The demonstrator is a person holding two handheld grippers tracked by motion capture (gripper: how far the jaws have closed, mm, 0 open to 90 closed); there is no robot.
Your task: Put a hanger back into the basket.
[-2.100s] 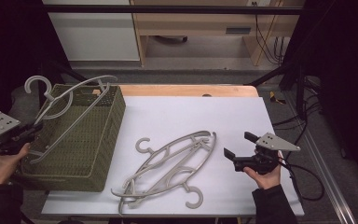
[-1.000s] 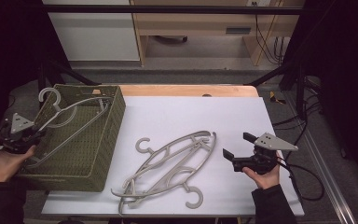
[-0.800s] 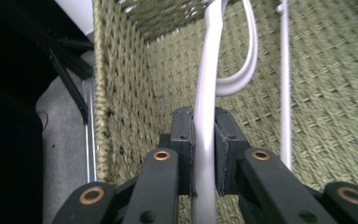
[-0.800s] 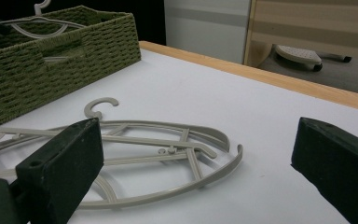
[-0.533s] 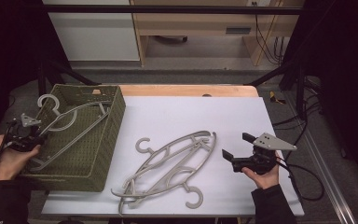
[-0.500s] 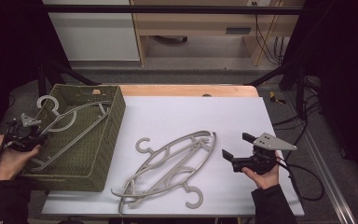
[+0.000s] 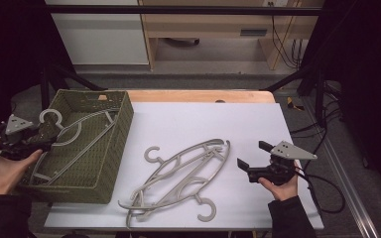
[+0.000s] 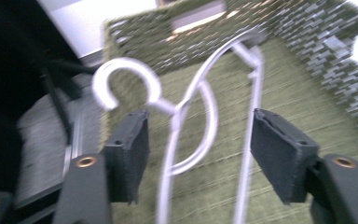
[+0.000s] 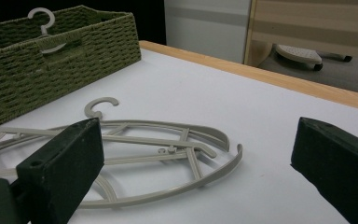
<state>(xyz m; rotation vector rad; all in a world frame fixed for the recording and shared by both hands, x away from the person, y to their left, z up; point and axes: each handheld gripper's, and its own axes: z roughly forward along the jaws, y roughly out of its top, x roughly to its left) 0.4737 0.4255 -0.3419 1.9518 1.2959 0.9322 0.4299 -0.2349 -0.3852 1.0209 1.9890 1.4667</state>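
While its jaws stand wide apart around a grey hanger without pinching it, the left gripper hovers at nine o'clock over the green woven basket. At four o'clock the right gripper gapes empty beside two stacked hangers on the white table.
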